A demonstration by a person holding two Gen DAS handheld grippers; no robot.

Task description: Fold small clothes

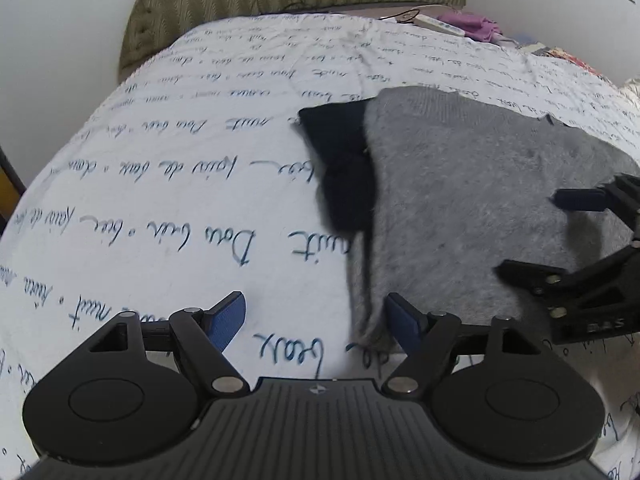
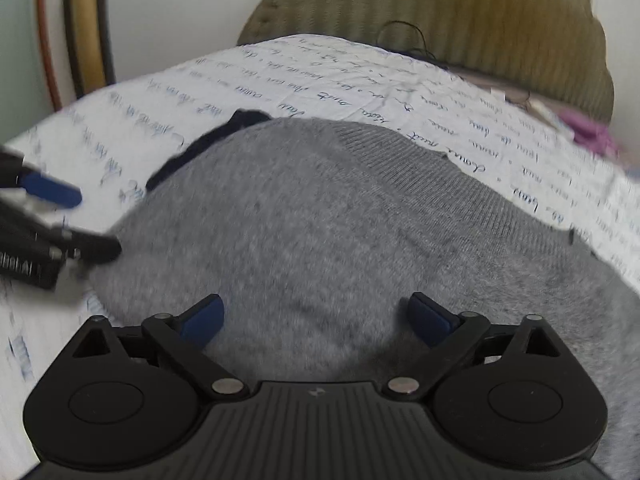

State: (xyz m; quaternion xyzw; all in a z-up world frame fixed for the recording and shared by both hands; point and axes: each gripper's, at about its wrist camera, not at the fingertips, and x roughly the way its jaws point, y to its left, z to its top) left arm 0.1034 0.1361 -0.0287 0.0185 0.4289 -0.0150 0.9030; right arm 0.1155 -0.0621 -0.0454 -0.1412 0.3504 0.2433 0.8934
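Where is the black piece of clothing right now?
In the left wrist view, the black piece of clothing lies mid-picture on the white bedspread with writing, tucked partly under the left edge of the grey sweater.

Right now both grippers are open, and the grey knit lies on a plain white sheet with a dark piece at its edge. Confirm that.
Not plain: the sheet is white with blue handwriting all over, clear in the left wrist view. The rest holds: left gripper and right gripper are open, and the dark piece sits at the grey knit's edge.
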